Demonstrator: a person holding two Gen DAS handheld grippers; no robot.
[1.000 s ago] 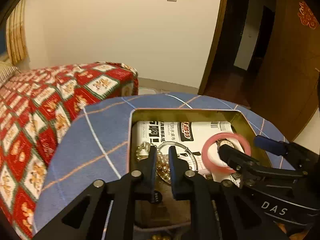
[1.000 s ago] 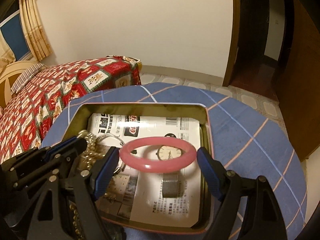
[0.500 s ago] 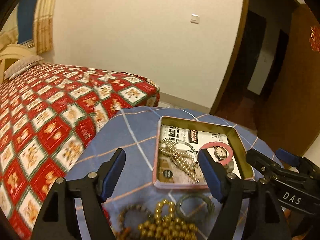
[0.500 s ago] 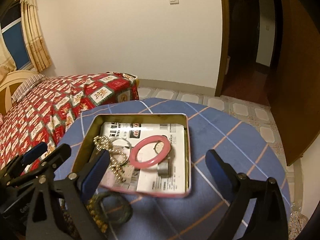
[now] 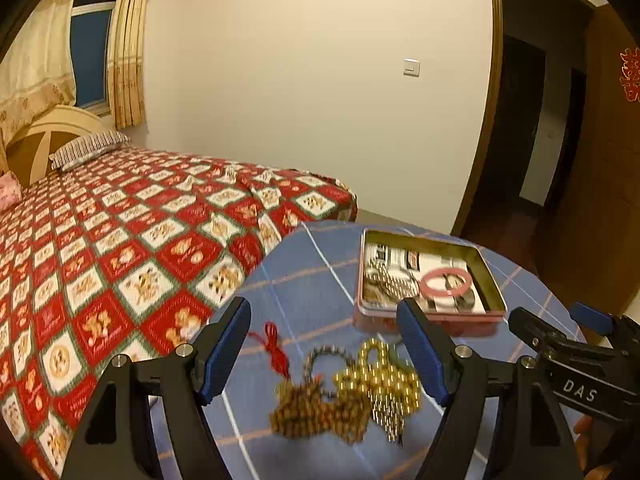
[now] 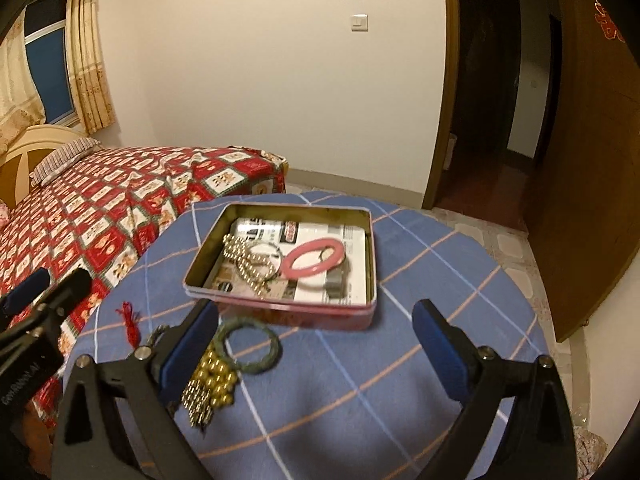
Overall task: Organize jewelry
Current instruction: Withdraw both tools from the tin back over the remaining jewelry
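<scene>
jewelry lies in two places on the blue checked tablecloth (image 6: 420, 272). a pink bangle (image 6: 314, 258), a pearl strand (image 6: 246, 264) and a watch sit inside the open tin (image 6: 370, 248), well ahead of both claws. the left gripper (image 5: 324, 348) is spread wide above a gold bead pile (image 5: 380, 388) and a red cord (image 5: 276, 344), holding nothing. the right gripper (image 6: 316, 348) is also spread and empty, with a green bangle (image 6: 248, 348) between its fingers and the tin.
</scene>
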